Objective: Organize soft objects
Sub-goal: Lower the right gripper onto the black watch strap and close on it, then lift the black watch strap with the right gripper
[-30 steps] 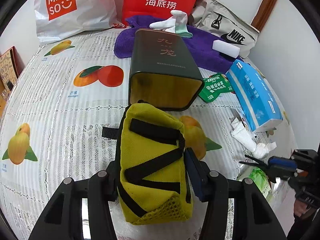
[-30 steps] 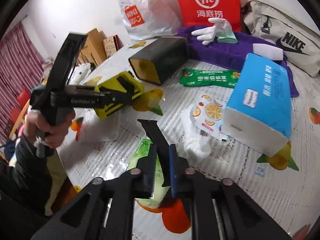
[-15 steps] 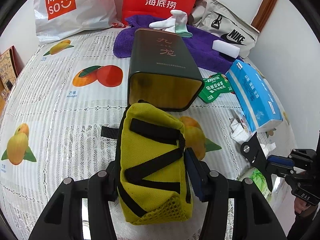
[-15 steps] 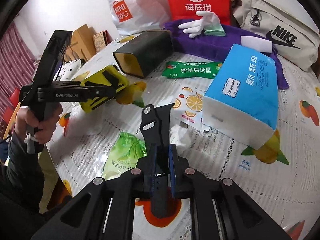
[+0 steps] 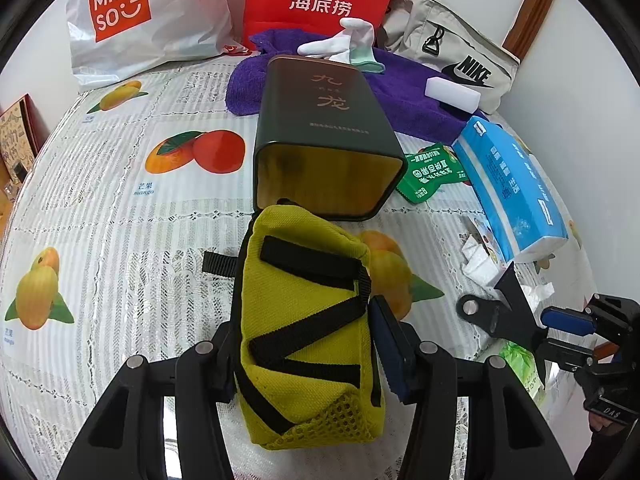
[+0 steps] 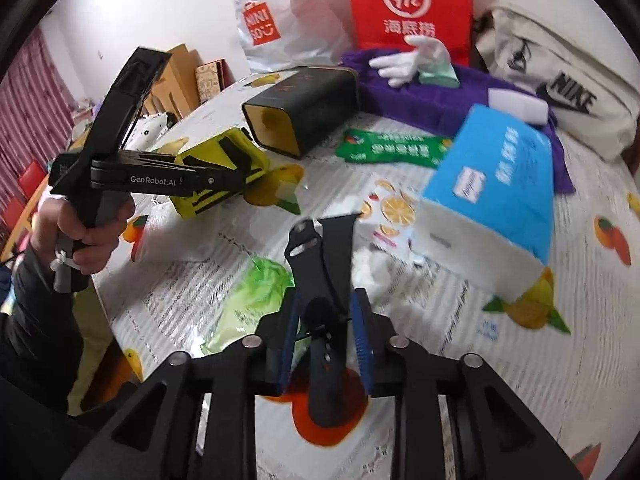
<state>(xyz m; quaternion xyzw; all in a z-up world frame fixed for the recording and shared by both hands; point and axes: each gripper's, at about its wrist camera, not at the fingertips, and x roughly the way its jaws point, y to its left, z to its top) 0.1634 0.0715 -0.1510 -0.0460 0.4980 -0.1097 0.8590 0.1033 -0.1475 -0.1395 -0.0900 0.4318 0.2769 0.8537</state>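
Observation:
A yellow pouch with black straps (image 5: 304, 320) is clamped between the pads of my left gripper (image 5: 306, 336), just above the tablecloth, its top at the open mouth of a dark tin box (image 5: 328, 140) lying on its side. From the right wrist view, the pouch (image 6: 220, 168) and left gripper (image 6: 224, 176) sit left of the tin (image 6: 304, 112). My right gripper (image 6: 326, 320) has its jaws opening, and a black watch strap (image 6: 320, 248) stands loosely between the blue pads with gaps on both sides. The left wrist view shows that gripper (image 5: 560, 330) and strap (image 5: 500, 308) low at the right.
A blue tissue pack (image 6: 492, 184), a green snack packet (image 6: 392, 150), crumpled white tissue (image 6: 372, 268) and a green plastic bag (image 6: 256, 292) lie near the right gripper. At the back are a purple towel (image 5: 400, 88) with white gloves (image 5: 340, 44), a foam block (image 5: 452, 94) and several bags.
The right gripper's jaws have parted around the black strap, which has turned from edge-on to flat-on and leans forward. The left gripper and pouch have stayed put.

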